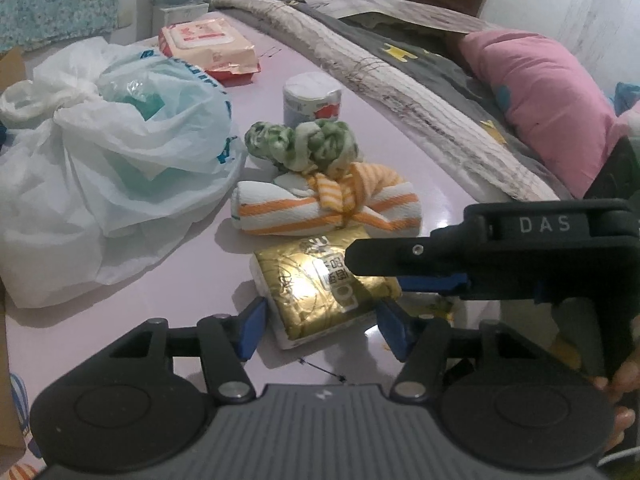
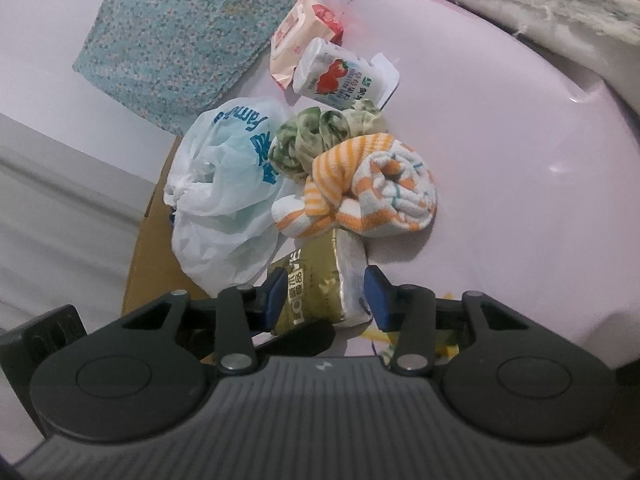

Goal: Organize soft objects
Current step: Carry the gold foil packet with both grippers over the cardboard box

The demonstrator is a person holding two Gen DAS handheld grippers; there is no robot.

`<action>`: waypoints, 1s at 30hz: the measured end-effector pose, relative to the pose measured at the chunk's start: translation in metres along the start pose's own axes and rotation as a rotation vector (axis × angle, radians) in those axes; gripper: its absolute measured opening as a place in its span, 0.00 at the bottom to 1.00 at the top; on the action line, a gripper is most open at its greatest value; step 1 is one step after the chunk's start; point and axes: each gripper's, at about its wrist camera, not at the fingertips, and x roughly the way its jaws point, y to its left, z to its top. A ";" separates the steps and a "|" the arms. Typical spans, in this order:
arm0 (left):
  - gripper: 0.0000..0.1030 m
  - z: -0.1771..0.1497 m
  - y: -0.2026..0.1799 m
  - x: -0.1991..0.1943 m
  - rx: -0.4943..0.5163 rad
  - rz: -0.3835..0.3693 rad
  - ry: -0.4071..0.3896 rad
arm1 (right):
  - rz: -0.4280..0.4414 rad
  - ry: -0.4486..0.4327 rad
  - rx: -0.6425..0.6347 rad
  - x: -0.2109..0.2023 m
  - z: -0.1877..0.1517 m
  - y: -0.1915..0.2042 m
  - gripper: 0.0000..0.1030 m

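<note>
A gold-wrapped tissue pack (image 1: 324, 288) (image 2: 316, 284) lies on the pale pink surface (image 1: 160, 320). My right gripper (image 2: 326, 296) is shut on it, one blue pad on the gold face and the other on the white end. From the side it shows as a black gripper (image 1: 384, 276) reaching in over the pack. My left gripper (image 1: 324, 330) is open, its pads standing beside the pack's near corners. Behind the pack lie an orange-striped rolled towel (image 1: 324, 208) (image 2: 372, 196) and a green-and-white knotted cloth (image 1: 304, 146) (image 2: 320, 136).
A white plastic bag (image 1: 112, 152) (image 2: 228, 184) sits left of the row. Farther back are a strawberry-print tissue roll (image 1: 312, 98) (image 2: 340, 76) and a wet-wipes pack (image 1: 208, 46). A rolled blanket (image 1: 400, 92) and pink pillow (image 1: 540, 92) border the right. A cardboard box (image 2: 152, 264) stands at the surface's edge.
</note>
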 end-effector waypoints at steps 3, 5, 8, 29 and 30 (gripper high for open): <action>0.57 -0.002 -0.009 -0.013 0.023 -0.004 -0.023 | 0.012 -0.008 0.014 -0.014 -0.007 0.000 0.41; 0.57 -0.003 -0.015 -0.023 0.036 -0.002 -0.043 | 0.025 -0.018 0.023 -0.024 -0.013 0.002 0.41; 0.57 -0.003 -0.024 -0.041 0.053 0.008 -0.081 | 0.051 -0.037 0.015 -0.039 -0.019 0.012 0.41; 0.57 0.001 0.108 -0.212 -0.260 0.320 -0.404 | 0.242 0.219 -0.505 0.067 0.003 0.272 0.41; 0.57 0.002 0.121 -0.213 -0.287 0.323 -0.399 | 0.227 0.253 -0.528 0.081 0.005 0.285 0.41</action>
